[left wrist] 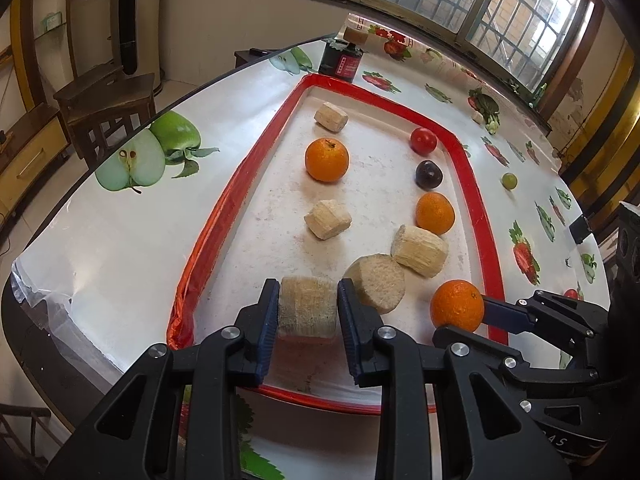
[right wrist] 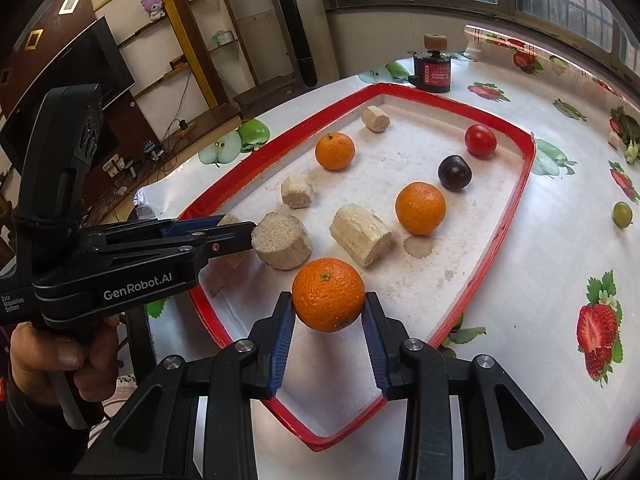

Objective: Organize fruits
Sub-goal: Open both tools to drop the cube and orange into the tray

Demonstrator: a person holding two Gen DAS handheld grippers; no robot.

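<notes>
While the left tool (left wrist: 308, 312) clamps a light, crumbly fibre chunk (left wrist: 307, 308), the right tool (right wrist: 329, 308) pinches a firm, smooth orange (right wrist: 328, 300) at 3 and 9 o'clock.

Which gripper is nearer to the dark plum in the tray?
Right. The right gripper, shut on an orange, is on the dark plum side of the tray. The left gripper, holding a beige block, is farther across.

We see a dark red jar (right wrist: 433, 73) beyond the tray's far corner, a purple plush toy (right wrist: 153, 7) shelved, a television (right wrist: 76, 76) beside it.
</notes>
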